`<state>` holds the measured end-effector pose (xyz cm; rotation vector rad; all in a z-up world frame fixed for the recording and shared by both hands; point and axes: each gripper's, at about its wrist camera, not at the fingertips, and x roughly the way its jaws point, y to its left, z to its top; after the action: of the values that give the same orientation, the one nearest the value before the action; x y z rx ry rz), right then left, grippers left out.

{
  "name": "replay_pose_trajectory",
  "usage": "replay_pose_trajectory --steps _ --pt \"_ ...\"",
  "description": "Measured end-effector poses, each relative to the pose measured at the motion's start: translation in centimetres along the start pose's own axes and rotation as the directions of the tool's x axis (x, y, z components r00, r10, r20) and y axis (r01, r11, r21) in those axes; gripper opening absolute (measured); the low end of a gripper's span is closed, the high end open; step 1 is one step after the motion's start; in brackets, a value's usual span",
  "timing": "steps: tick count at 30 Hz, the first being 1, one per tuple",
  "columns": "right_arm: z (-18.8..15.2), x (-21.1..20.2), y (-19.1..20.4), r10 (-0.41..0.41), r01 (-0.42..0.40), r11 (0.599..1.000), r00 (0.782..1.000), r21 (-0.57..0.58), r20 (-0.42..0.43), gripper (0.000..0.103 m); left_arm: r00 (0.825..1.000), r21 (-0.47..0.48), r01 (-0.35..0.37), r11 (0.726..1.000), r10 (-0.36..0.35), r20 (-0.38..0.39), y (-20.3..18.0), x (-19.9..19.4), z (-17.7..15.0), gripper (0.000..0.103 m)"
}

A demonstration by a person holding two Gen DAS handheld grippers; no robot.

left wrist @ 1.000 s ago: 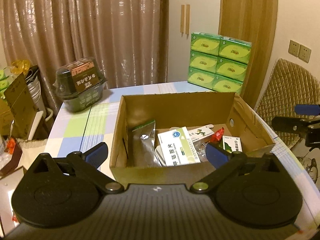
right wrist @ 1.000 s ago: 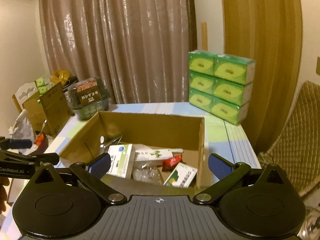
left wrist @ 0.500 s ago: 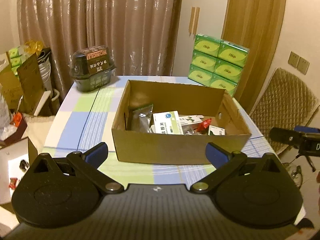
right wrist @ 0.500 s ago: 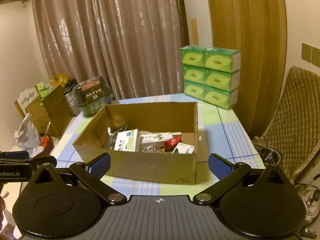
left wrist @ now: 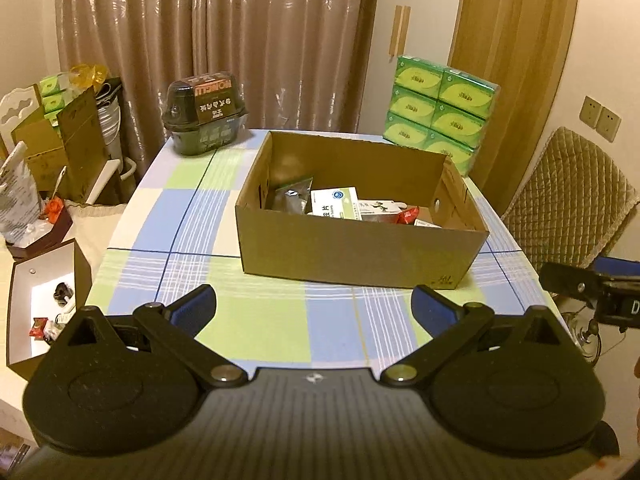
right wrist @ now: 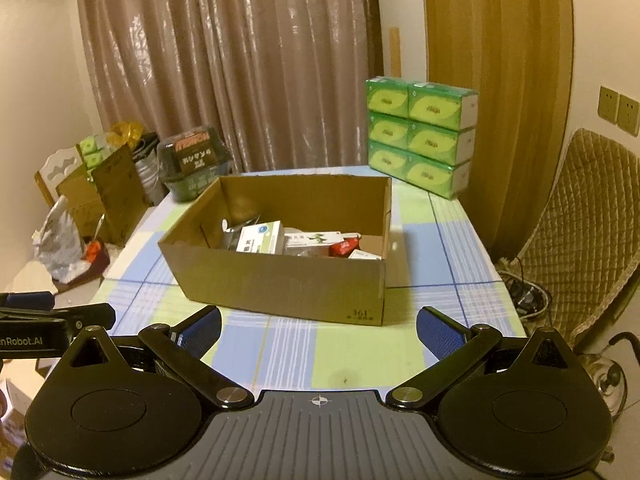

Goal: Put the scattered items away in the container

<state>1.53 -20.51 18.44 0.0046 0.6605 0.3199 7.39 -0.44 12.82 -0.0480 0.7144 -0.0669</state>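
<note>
An open cardboard box (left wrist: 352, 256) (right wrist: 280, 280) stands on the checked tablecloth. Inside lie a white medicine box (left wrist: 335, 203) (right wrist: 260, 237), a dark foil pouch (left wrist: 292, 196), a red packet (left wrist: 408, 216) (right wrist: 345, 246) and other small packs. My left gripper (left wrist: 314, 310) is open and empty, held back over the table's near edge in front of the box. My right gripper (right wrist: 318, 330) is open and empty, also short of the box. The right gripper shows at the right edge of the left wrist view (left wrist: 592, 292); the left gripper shows at the left edge of the right wrist view (right wrist: 52, 316).
A stack of green tissue packs (left wrist: 440, 108) (right wrist: 420, 136) stands at the table's back right. A dark plastic container (left wrist: 206, 112) (right wrist: 192, 164) sits back left. A quilted chair (left wrist: 568, 204) (right wrist: 576, 232) is on the right. Boxes and bags (left wrist: 48, 152) crowd the floor at left.
Both grippers have pulled back and up from the box, which now looks smaller and farther. Both stayed open and empty.
</note>
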Motion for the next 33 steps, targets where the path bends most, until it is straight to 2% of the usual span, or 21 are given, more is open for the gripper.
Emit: replay_pose_trajectory --steps 11,25,33 --pt "-1.5 -2.3 0.9 -0.014 0.014 0.999 1.000 -0.029 0.011 0.101 1.000 -0.017 -0.003 1.000 0.004 0.022 -0.6 -2.9 -2.1 0.102" --pt "-2.1 -3.6 1.4 -0.015 0.016 0.999 0.999 -0.037 0.030 0.101 0.999 -0.067 -0.005 0.998 0.007 0.037 0.3 -4.3 -2.6 0.102" --pt "-2.1 -3.7 1.6 -0.019 0.020 0.999 0.999 -0.037 0.032 0.101 0.999 -0.056 -0.013 0.998 0.016 0.046 0.0 -4.5 -2.4 0.102"
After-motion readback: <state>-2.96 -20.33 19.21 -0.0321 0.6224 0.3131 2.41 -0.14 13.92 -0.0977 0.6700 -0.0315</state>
